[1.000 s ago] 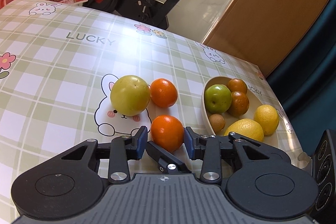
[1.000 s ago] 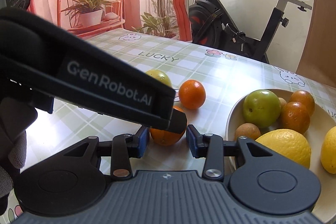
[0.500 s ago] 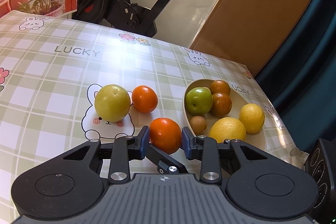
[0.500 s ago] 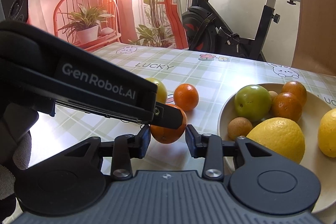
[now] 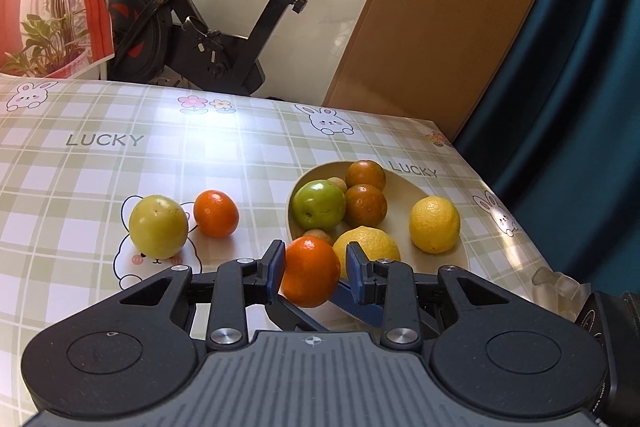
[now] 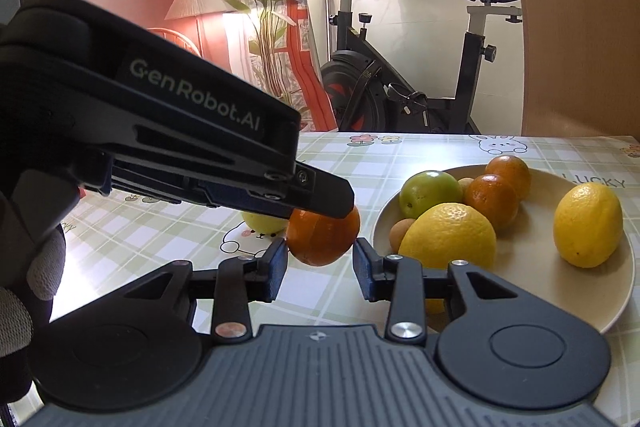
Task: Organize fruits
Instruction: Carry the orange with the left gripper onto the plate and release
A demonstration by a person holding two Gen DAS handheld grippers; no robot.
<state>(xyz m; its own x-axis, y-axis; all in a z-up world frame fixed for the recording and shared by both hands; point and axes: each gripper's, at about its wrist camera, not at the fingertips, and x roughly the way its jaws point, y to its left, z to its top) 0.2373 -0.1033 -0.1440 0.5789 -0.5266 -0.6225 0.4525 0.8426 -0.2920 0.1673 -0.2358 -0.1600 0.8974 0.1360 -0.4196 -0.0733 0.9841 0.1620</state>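
I read "LUCKY" printed twice on the tablecloth (image 5: 120, 163): once at far left, once beside the bowl (image 5: 416, 195). My left gripper (image 6: 320, 211) carries the brand "GenRobot.AI" in pale lettering along its side. No other legible markings found.

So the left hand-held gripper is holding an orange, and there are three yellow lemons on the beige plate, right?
Not quite: the beige plate holds two yellow lemons, not three, as the left wrist view shows. The left hand-held gripper does hold the round orange.
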